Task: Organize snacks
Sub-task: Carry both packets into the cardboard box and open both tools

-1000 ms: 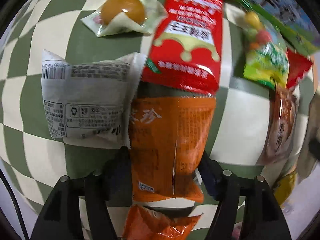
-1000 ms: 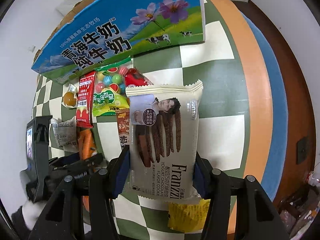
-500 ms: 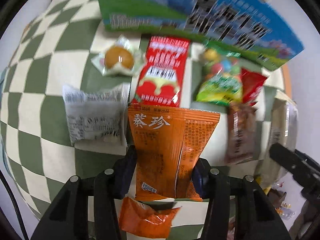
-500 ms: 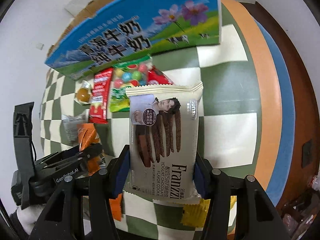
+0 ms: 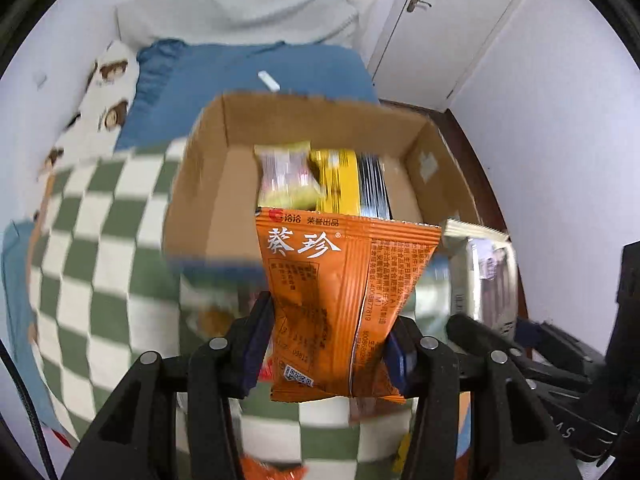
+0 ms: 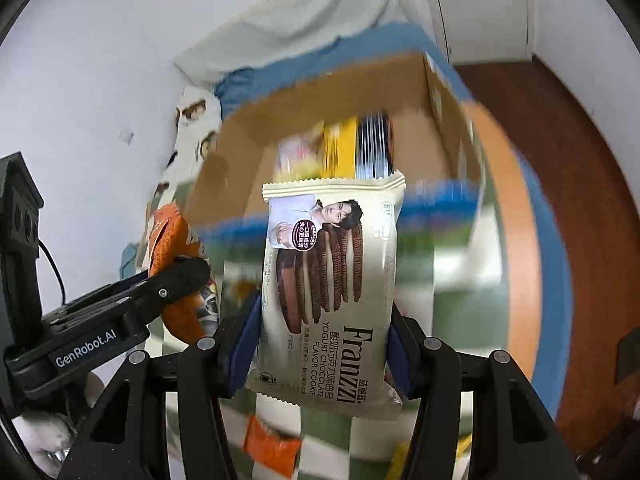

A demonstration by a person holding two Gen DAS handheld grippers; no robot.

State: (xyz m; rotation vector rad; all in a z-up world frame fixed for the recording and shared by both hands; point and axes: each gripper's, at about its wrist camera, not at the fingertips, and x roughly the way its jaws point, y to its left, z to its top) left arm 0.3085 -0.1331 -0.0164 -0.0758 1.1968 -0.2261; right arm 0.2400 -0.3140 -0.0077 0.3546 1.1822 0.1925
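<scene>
My left gripper (image 5: 328,344) is shut on an orange snack packet (image 5: 340,296) and holds it in the air before an open cardboard box (image 5: 208,184). My right gripper (image 6: 324,336) is shut on a cream Franzzi cookie packet (image 6: 332,292), also raised before the same box (image 6: 248,136). Inside the box stand a pale yellow packet (image 5: 286,178), a yellow packet (image 5: 340,184) and a dark striped packet (image 5: 374,188). In the right wrist view the left gripper (image 6: 176,276) with its orange packet (image 6: 172,240) is at the left. The cookie packet shows at the right in the left wrist view (image 5: 484,276).
The box stands on a green and white checked cloth (image 5: 92,240). A blue bedcover (image 5: 240,72) and a white pillow (image 5: 240,12) lie behind it. A white door (image 5: 440,20) is at the back right. A small orange packet (image 6: 272,448) lies on the cloth below.
Both grippers have lifted their packets off the cloth and tilted up. The view has swung from the snacks lying on the cloth to the open top of the box.
</scene>
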